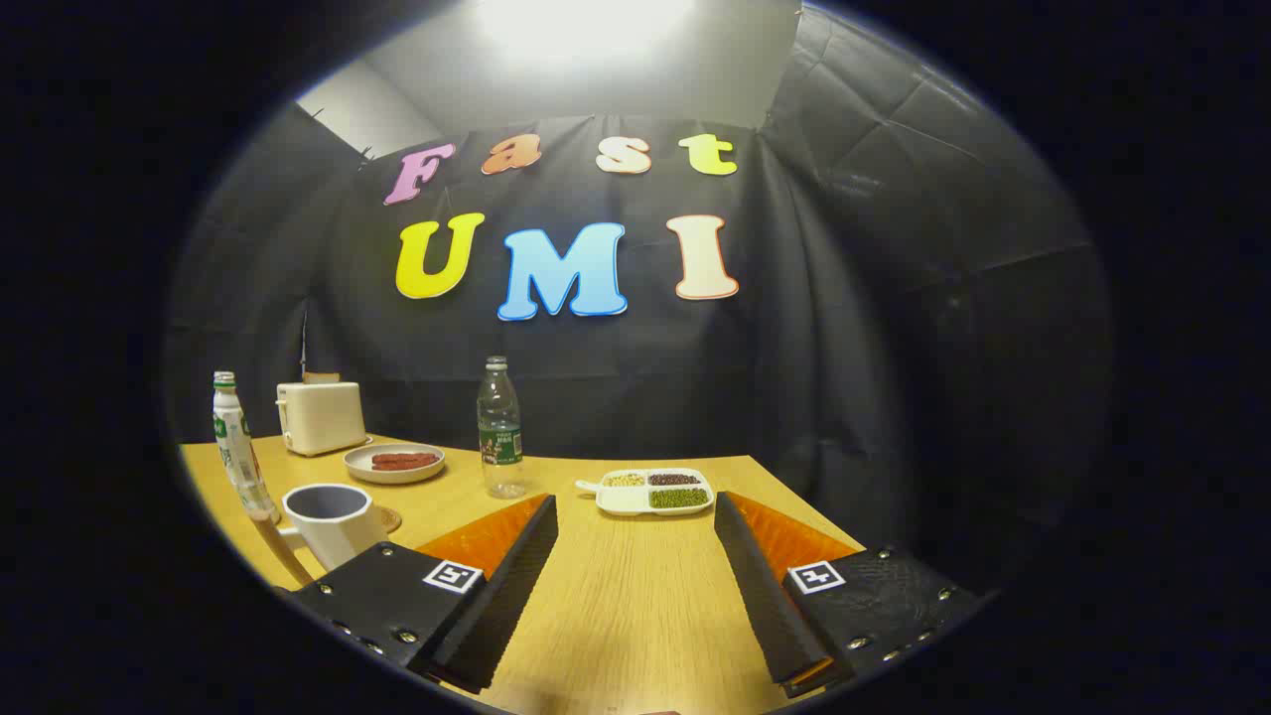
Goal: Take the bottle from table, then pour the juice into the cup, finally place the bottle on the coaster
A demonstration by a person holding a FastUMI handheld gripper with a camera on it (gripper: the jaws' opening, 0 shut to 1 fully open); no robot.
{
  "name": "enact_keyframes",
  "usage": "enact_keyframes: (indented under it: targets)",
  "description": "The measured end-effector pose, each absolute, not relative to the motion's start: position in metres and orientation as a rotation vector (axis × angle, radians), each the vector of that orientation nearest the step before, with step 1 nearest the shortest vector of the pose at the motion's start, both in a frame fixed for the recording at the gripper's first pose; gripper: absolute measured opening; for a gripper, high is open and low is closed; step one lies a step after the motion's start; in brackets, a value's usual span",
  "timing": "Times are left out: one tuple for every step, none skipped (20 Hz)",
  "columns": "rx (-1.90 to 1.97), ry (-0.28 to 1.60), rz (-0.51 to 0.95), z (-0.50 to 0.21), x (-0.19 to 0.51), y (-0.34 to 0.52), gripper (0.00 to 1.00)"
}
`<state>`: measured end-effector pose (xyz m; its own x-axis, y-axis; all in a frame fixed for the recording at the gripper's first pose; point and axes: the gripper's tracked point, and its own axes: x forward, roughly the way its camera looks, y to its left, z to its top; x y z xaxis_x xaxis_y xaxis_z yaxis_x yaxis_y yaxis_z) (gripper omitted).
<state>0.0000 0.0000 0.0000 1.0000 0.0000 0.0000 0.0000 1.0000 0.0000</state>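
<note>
The bottle [500, 427] stands upright on the surface [635, 596], well beyond the fingertips and slightly toward the left finger, clear plastic with a dark cap and a green label band around its middle. It looks nearly empty, or filled with something clear (the level is too hard to read), so I judge it light and easy to tip. Thin plastic of this kind probably dents under a hard squeeze and is smooth enough to slip, so the best hold is likely across the body at or just below the label, where the wall is straight.

The gripper [635, 511] is spread wide with nothing between its fingers, hovering low over the bare wood.

Left of the bottle lies a plate [394, 463] of reddish food, and behind that a pale toaster [320, 416]. Nearer the left finger sits the cup [331, 521], and a round coaster [387, 518] peeks out just behind it, seemingly touching it. A white squeeze bottle [238, 452] stands at the far left. To the right of the bottle rests a divided tray [656, 492] of beans.
</note>
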Motion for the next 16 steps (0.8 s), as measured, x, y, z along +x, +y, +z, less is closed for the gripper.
enact_keyframes:
  targets:
    - [0.020,-0.004,0.003,0.005,0.000,0.007,0.96]
    - [0.035,-0.005,0.009,0.011,-0.003,0.016,0.96]
    - [0.042,-0.003,0.010,0.014,-0.007,0.023,0.96]
    - [0.042,0.001,0.002,0.018,-0.012,0.030,0.96]
    - [0.032,0.003,-0.005,0.022,-0.020,0.037,0.96]
    - [0.022,0.005,-0.010,0.027,-0.027,0.047,0.96]
    - [0.014,0.003,-0.012,0.033,-0.037,0.057,0.96]
    - [0.010,-0.003,-0.012,0.040,-0.046,0.069,0.96]
    - [0.011,-0.015,-0.012,0.048,-0.056,0.081,0.96]
    - [0.012,-0.028,-0.009,0.054,-0.066,0.095,0.96]
    - [0.011,-0.044,-0.008,0.061,-0.076,0.109,0.96]
    - [0.011,-0.061,-0.005,0.066,-0.083,0.122,0.96]
    - [0.013,-0.072,0.001,0.070,-0.091,0.137,0.96]
    - [0.016,-0.079,0.013,0.070,-0.097,0.153,0.96]
    - [0.020,-0.086,0.026,0.072,-0.103,0.168,0.96]
    - [0.030,-0.090,0.037,0.071,-0.107,0.181,0.96]
